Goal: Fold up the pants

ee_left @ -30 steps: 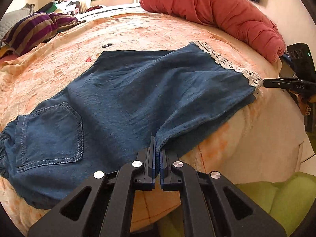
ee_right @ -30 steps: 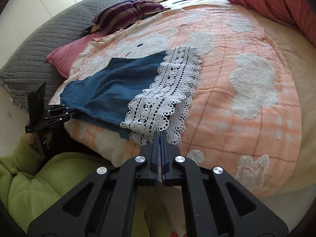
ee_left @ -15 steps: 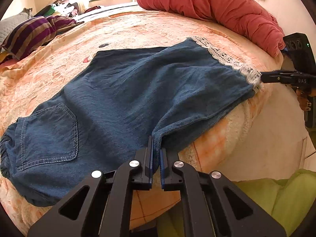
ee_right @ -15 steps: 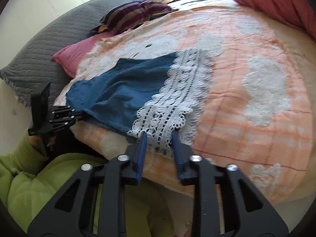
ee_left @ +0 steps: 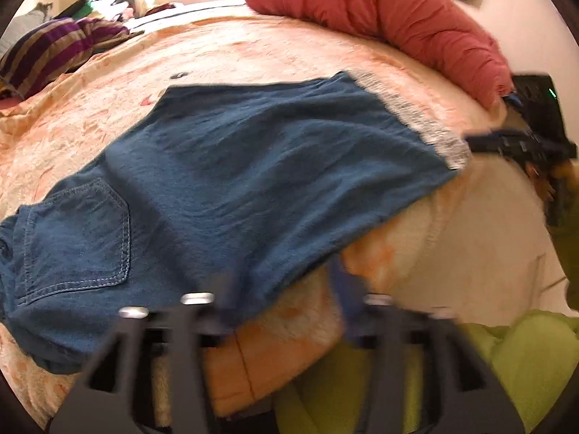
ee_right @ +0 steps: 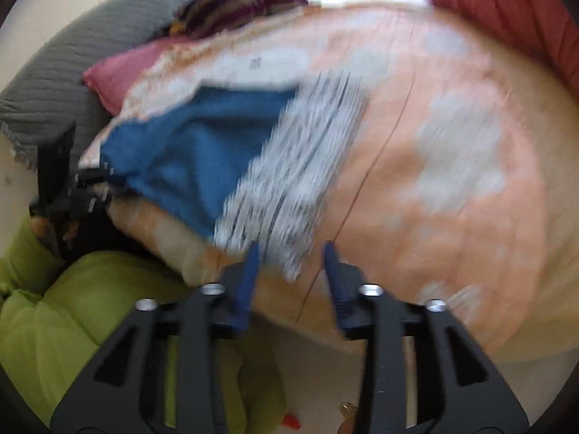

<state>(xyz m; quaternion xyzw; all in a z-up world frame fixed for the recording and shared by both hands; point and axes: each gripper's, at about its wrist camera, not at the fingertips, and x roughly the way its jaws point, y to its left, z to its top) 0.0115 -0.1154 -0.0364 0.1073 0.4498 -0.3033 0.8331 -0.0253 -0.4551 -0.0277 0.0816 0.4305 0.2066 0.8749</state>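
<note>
Pants [ee_left: 231,181] flat on bed [ee_left: 253,54] (both grippers released).

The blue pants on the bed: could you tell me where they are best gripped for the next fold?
Probably the lace hem of the pants, from the near bed edge: it lies flat there, just ahead of the open right gripper.

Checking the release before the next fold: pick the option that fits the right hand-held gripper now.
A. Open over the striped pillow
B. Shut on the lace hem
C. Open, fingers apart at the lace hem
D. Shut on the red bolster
C. In the right wrist view the right hand-held gripper has its blue fingers spread wide, with the lace hem of the pants lying loose on the bed just ahead of them.
</note>
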